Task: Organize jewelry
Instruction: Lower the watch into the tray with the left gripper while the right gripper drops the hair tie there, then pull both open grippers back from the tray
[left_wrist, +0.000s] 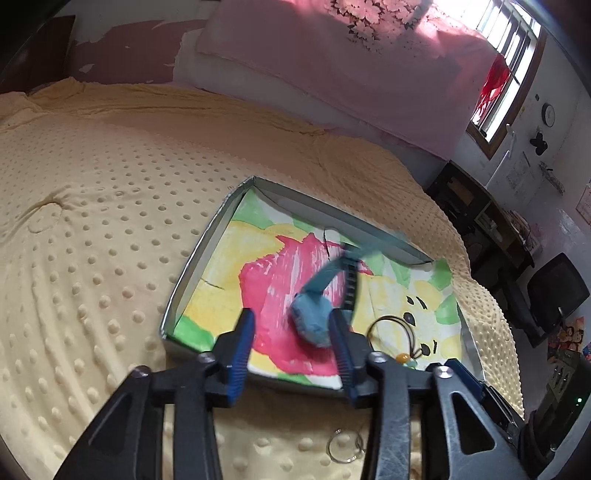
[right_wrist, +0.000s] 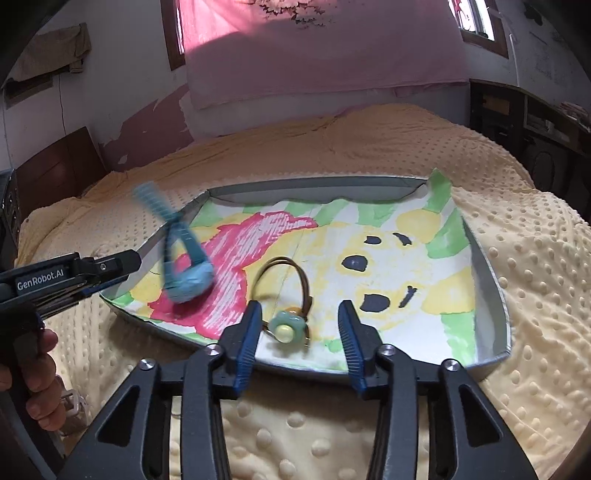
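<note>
Dimpled yellow bedspread (right_wrist: 535, 280) carries everything you work over. Your left tongs (left_wrist: 291, 343), marked "GenRobot.AI", stand spread, the blurred blue watch (left_wrist: 312, 321) loose between them over the tray (right_wrist: 491, 295). Your right tongs (right_wrist: 300, 332) are spread too, pinching nothing, around one cord bracelet (right_wrist: 291, 291) with a green flower bead lying in that tray. One metal ring (left_wrist: 341, 448) lies nearer on the bedspread. Beyond, one painted sheet lines the tray.
</note>
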